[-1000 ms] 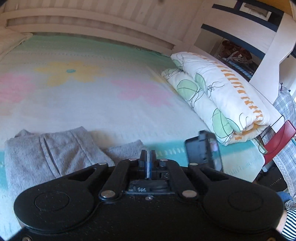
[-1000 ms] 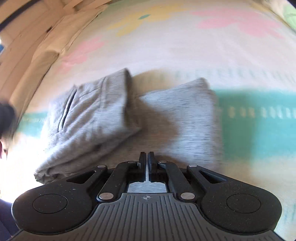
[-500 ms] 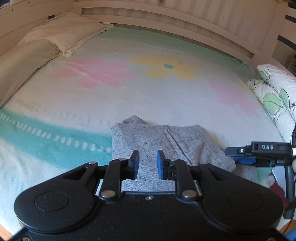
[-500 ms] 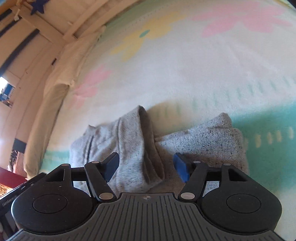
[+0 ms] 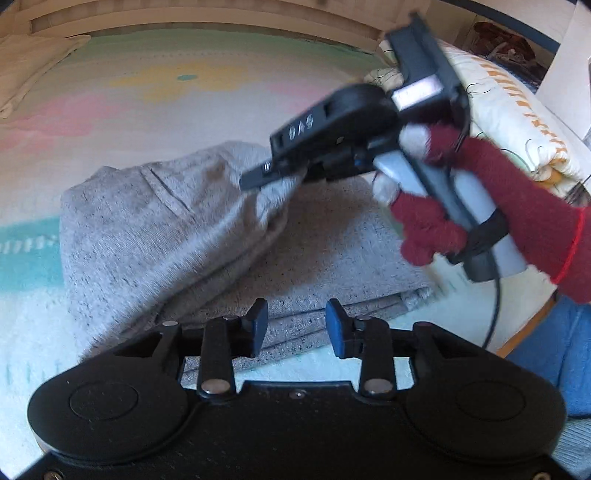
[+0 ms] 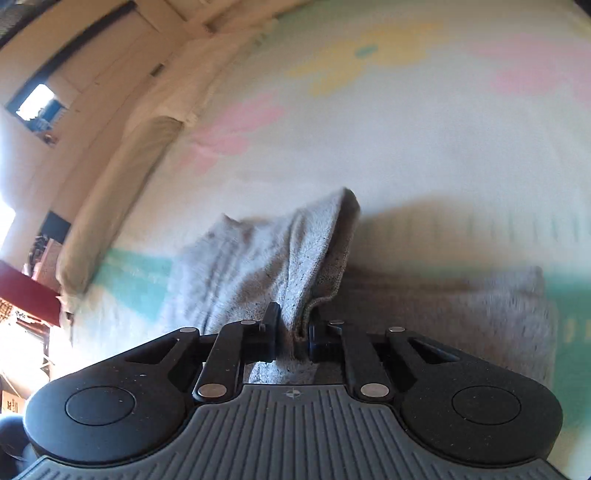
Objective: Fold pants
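Note:
The grey pants lie partly folded on the bed, in stacked layers near the front edge. My left gripper is open and empty, just above the near edge of the folded layers. My right gripper is shut on a fold of the pants and lifts it into a peak. In the left wrist view the right gripper, held by a red-gloved hand, pinches the upper flap of cloth and holds it raised over the lower layers.
The bed has a pastel flower blanket with a teal stripe. White leaf-print pillows lie at the right. Beige pillows lie at the left head end. A wooden bed rail runs behind.
My right gripper has shut on a fold of the pants and raised it. My left gripper has opened wider and come closer to the folded edge.

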